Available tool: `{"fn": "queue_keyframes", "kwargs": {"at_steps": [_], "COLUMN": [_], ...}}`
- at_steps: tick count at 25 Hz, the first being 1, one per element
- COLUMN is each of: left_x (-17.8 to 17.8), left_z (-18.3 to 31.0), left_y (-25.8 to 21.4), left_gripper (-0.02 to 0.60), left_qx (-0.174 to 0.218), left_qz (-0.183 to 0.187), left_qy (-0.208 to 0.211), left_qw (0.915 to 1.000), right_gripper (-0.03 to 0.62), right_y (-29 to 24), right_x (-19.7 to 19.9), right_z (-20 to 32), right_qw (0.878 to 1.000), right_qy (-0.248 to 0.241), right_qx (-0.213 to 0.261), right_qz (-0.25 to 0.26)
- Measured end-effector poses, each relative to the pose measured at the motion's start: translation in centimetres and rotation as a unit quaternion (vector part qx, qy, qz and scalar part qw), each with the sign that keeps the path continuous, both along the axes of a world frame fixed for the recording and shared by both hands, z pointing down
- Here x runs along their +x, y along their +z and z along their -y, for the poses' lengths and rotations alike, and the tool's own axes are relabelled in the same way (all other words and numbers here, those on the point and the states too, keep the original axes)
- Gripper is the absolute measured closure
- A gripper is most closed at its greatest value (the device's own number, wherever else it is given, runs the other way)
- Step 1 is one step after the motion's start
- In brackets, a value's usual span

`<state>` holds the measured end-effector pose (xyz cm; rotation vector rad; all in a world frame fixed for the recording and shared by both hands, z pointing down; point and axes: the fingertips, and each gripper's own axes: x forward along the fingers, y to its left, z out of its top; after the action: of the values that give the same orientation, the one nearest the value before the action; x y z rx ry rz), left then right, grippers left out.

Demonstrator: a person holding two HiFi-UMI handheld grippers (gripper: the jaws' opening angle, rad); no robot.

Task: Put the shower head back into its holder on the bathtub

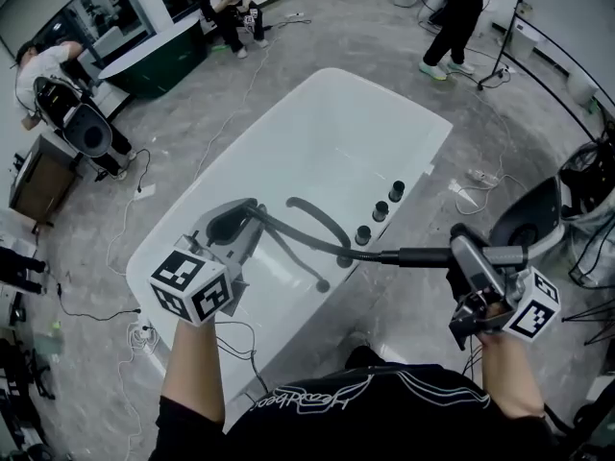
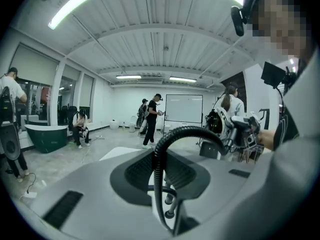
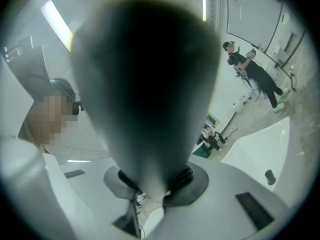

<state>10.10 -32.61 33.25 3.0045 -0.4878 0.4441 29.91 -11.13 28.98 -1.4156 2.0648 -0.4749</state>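
Note:
A white bathtub (image 1: 434,131) fills the middle of the head view, with three dark knobs (image 1: 381,210) on its near right rim. A black ribbed hose (image 1: 322,221) arcs over that rim. My left gripper (image 1: 234,227) is shut on the hose over the tub's near end; in the left gripper view the hose (image 2: 159,170) loops up between the jaws. My right gripper (image 1: 465,254) is shut on the dark shower head (image 1: 423,255), held level just right of the tub rim. In the right gripper view the shower head (image 3: 145,84) blocks most of the picture above the gripper (image 3: 154,185).
A dark green tub (image 1: 159,60) stands at the back left. People sit and stand around the room's edges (image 1: 235,8) (image 1: 454,17). Cables (image 1: 480,185) trail on the grey floor beside the tub. Black equipment (image 1: 527,221) stands near my right gripper.

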Motion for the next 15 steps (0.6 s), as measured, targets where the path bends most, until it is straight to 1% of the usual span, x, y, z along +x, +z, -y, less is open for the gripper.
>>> {"fn": "queue_keyframes", "kwargs": {"at_steps": [8, 12, 15], "left_x": [-0.2, 0.0, 0.4], "left_z": [-1.6, -2.2, -2.6], "left_y": [7.2, 10.9, 13.4], "left_gripper": [0.517, 0.517, 0.517], "left_qx": [-0.063, -0.072, -0.083], "left_qz": [0.03, 0.05, 0.059], "left_qy": [-0.006, -0.01, -0.009], "left_qw": [0.9975, 0.9961, 0.9948], "right_gripper": [0.496, 0.496, 0.495], "right_y": [0.7, 0.7, 0.8], "right_x": [-0.2, -0.1, 0.0], "right_z": [-0.9, -1.4, -1.6], "right_qw": [1.0, 0.999, 0.999], "right_qy": [0.012, 0.017, 0.02], "right_qx": [-0.021, -0.027, -0.031], "right_qz": [-0.01, -0.013, -0.014]}}
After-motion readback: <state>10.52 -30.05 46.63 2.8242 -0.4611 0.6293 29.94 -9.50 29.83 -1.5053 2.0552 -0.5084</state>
